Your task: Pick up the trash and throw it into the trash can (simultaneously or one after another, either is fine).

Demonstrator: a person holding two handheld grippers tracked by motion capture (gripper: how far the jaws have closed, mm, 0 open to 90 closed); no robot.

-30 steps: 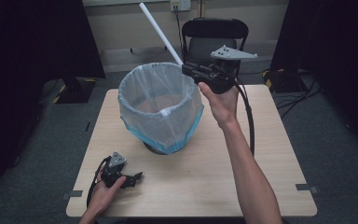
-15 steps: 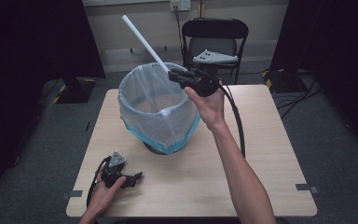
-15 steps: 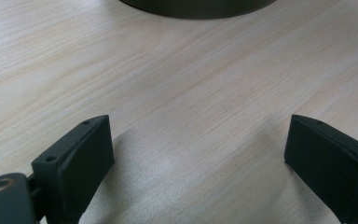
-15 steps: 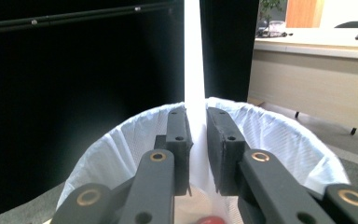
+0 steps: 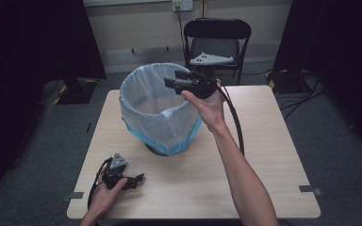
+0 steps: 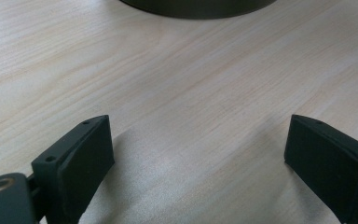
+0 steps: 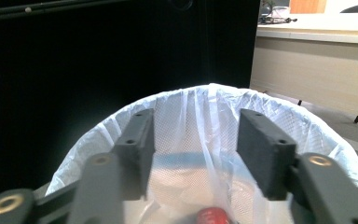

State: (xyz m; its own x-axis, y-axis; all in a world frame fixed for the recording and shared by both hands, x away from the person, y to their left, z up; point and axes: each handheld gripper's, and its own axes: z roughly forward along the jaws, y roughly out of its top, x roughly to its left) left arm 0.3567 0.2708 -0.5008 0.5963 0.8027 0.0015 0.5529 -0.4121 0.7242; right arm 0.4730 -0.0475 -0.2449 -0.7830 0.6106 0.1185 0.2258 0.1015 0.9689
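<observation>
One round bin lined with a thin white-and-blue plastic bag (image 5: 158, 110) stands upright on the pale wooden bench (image 5: 264, 160), near the far edge and a little toward the left side, its mouth facing straight up. There are two tongs. The right tongs (image 5: 169, 81) hang over the bin's mouth from its right rim, long axis lying roughly level and pointing toward the bench's left edge; in the right gripper view the two black jaws stand apart at a middling gap with nothing between them (image 7: 196, 144), looking down into the bag. Deep in the bag one small red object (image 7: 213, 216) lies at the bottom; it is blurred, so what it is cannot be told. The left tongs (image 5: 139, 178) rest on the bench near the near-left corner, pointing toward the right edge, and the left gripper view shows the jaws spread wide over bare wood (image 6: 198, 154), the bin's dark base (image 6: 200, 5) just ahead.

A second ago the right tongs held a long white stick slanting up and away over the bin's far rim; half a second ago it was still gripped, angled over the bin. Now the stick is gone from the jaws, and the right tongs have moved leftward over the opening. The left tongs have stayed put. One black folding chair (image 5: 217, 40) stands beyond the far edge.
</observation>
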